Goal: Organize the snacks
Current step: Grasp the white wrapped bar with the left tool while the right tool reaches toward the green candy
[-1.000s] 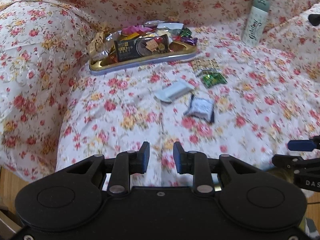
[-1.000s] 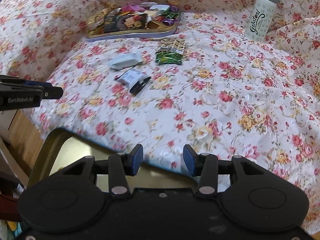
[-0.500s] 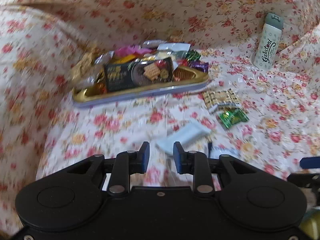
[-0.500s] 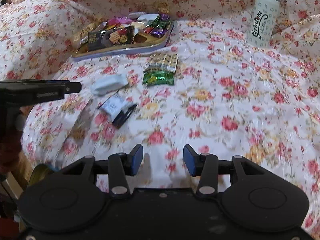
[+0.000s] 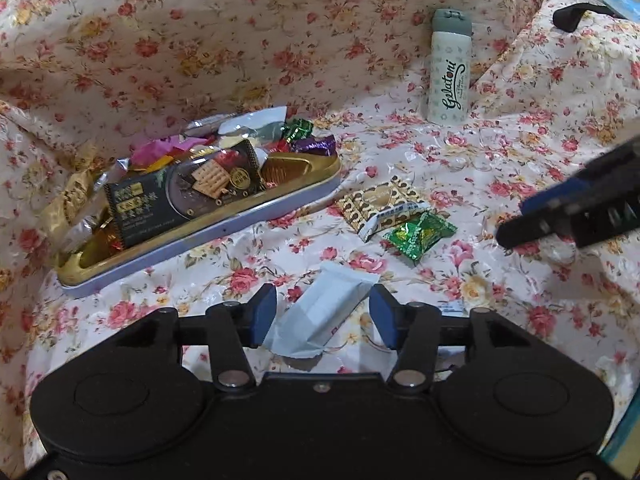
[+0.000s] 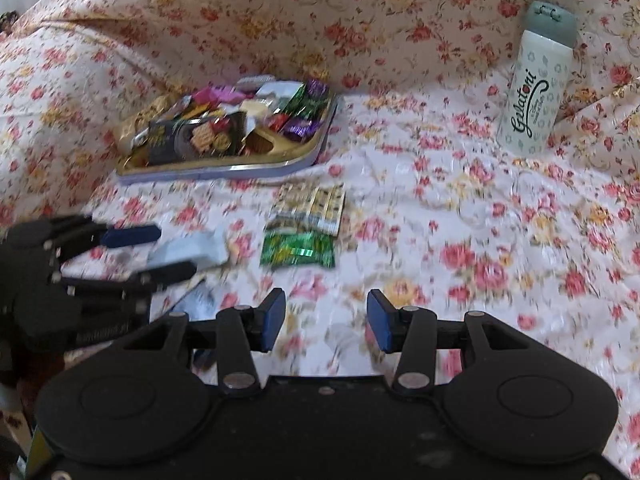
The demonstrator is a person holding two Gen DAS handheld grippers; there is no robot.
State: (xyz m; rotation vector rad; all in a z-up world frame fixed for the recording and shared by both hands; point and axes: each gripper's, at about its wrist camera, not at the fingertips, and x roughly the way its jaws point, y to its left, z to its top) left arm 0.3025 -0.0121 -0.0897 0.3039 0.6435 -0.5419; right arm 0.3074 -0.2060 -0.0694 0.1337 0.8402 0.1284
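A floral-covered bed (image 5: 460, 160) carries the snack tin (image 5: 248, 216) near its far-left corner. The pale blue snack packet (image 5: 326, 312) lies nearer the front edge, between the left hand-held gripper (image 5: 323, 318)'s opening jaws, ungripped. Likely step: picking it up; next, close squarely. The right hand-held gripper (image 6: 326, 320) is part-open, empty.

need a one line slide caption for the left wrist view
Left gripper, jaws opening, straddles a pale blue snack packet on the floral cloth, near the snack tin.
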